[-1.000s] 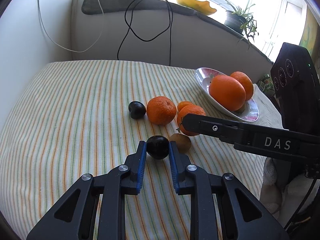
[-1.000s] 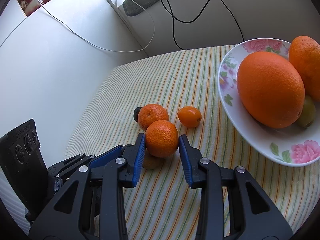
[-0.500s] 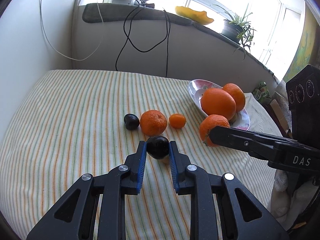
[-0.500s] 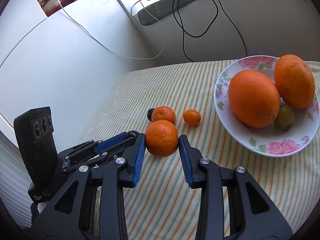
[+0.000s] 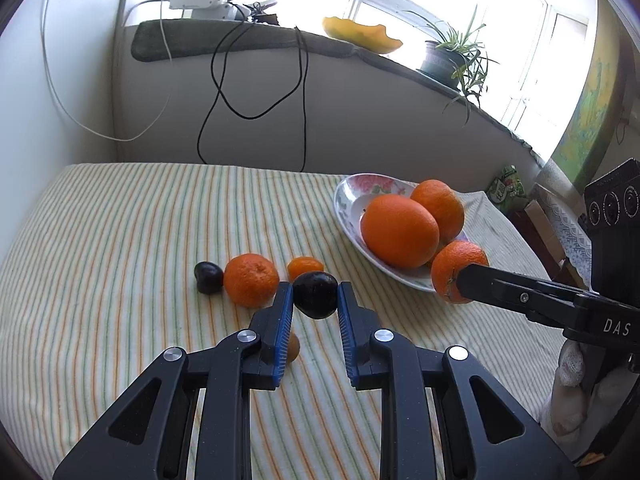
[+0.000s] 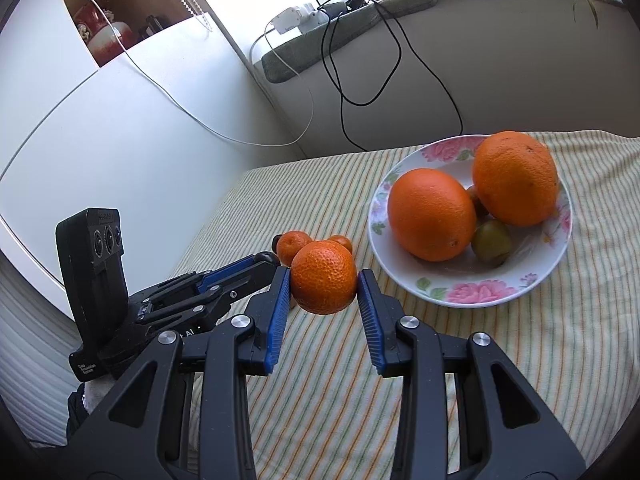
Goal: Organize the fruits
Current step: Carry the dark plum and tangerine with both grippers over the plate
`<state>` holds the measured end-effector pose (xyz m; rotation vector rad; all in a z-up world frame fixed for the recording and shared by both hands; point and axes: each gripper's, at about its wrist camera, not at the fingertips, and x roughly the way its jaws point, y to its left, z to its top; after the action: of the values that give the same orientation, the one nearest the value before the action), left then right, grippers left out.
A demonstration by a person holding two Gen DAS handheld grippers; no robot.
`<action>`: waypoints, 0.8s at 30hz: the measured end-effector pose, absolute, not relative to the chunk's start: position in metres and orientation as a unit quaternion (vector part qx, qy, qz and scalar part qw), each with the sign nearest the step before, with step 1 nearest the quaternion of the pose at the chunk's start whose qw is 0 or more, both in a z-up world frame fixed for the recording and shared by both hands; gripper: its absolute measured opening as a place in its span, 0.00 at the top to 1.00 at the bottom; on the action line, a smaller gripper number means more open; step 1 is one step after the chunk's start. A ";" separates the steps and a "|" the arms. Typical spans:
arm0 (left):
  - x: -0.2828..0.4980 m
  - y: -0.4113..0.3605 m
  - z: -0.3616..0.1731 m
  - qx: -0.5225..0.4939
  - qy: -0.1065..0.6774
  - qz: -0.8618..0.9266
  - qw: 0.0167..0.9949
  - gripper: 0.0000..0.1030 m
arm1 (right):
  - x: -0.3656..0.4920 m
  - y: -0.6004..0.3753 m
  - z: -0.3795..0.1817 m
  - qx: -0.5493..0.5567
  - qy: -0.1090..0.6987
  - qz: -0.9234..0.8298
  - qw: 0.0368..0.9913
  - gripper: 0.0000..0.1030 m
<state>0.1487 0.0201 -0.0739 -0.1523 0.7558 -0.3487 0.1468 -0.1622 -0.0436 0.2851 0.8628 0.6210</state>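
Left gripper (image 5: 315, 296) pinching a dark plum (image 5: 315, 294) and right gripper (image 6: 323, 282) clamping a mandarin (image 6: 323, 276), both above the striped cloth (image 5: 120, 240), could nudge the oranges crowding the floral plate (image 6: 472, 292).

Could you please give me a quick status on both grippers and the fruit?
Left gripper shut on dark plum. Right gripper shut on mandarin, near floral plate. Nothing blocking the plate.
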 end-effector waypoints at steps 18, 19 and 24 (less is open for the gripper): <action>0.196 -0.033 -0.061 -0.059 0.355 -0.209 0.909 0.80 | 0.154 -0.226 -0.052 0.148 0.407 0.246 0.867 0.65; 0.198 -0.035 -0.061 -0.058 0.355 -0.209 0.909 0.80 | 0.155 -0.228 -0.053 0.149 0.407 0.244 0.868 0.65; 0.214 -0.041 -0.060 -0.058 0.358 -0.210 0.908 0.80 | 0.158 -0.232 -0.056 0.147 0.410 0.244 0.866 0.65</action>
<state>0.2137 -0.0410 -0.0602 -0.1205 0.7387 -0.4337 0.1585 -0.2320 -0.0563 0.3083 0.8590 0.5115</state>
